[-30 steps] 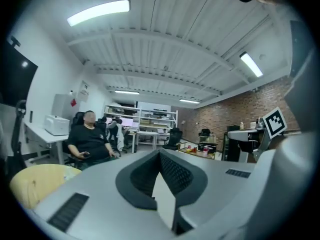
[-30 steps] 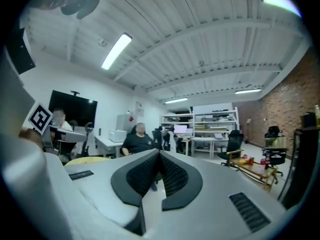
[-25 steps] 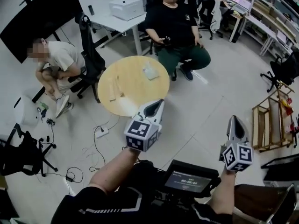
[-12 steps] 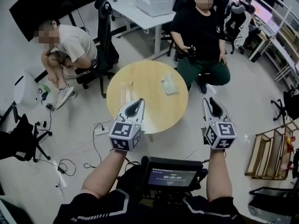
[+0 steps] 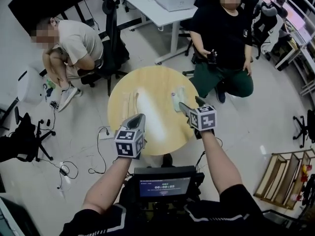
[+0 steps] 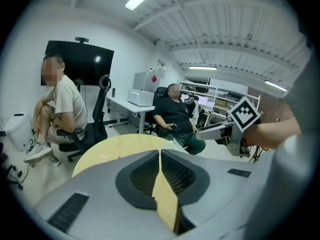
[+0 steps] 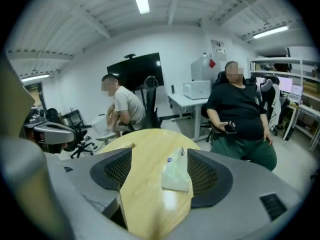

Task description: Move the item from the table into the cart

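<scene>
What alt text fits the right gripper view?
The right tongs, jaws wide apart after just opening, frame a pale plastic packet that lies ungripped on a round wooden table. Behind the table sit a person in black and a person in a light shirt, in an office with a wall screen.

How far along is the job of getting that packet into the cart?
Nothing done yet: the packet lies on the round table. In hand: the right gripper, jaws just opening, has the packet between them, ungripped. Remaining: close on it, carry it to the wooden cart.
</scene>
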`<state>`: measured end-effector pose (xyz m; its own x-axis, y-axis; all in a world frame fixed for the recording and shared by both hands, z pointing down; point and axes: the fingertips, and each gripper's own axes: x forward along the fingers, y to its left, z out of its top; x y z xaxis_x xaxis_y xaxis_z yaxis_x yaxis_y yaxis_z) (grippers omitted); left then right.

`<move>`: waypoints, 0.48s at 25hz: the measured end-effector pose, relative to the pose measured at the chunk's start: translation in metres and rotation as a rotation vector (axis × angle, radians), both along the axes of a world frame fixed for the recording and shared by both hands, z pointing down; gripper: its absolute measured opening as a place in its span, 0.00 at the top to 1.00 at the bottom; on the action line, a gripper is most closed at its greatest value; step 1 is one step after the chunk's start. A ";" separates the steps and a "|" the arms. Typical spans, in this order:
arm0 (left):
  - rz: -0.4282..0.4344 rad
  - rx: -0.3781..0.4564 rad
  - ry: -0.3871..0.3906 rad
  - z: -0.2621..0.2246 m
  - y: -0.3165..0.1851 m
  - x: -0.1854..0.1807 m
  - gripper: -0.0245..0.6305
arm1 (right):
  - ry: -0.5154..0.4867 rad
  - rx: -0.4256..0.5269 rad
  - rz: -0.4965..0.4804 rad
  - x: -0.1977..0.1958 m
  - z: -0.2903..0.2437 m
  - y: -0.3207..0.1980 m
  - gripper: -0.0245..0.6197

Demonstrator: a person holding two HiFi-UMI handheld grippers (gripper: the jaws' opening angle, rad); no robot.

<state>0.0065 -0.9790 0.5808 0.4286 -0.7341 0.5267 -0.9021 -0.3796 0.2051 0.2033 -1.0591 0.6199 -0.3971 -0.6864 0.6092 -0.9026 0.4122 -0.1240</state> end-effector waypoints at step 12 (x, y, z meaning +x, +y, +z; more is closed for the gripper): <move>-0.039 -0.222 -0.037 0.139 -0.153 -0.009 0.93 | 0.169 -0.321 -0.005 -0.010 0.180 -0.154 0.43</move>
<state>-0.0025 -1.1321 0.7201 0.3801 -0.6139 0.6919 -0.9235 -0.2937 0.2467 0.1929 -1.2132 0.8003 -0.2753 -0.4478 0.8507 -0.9197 0.3804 -0.0974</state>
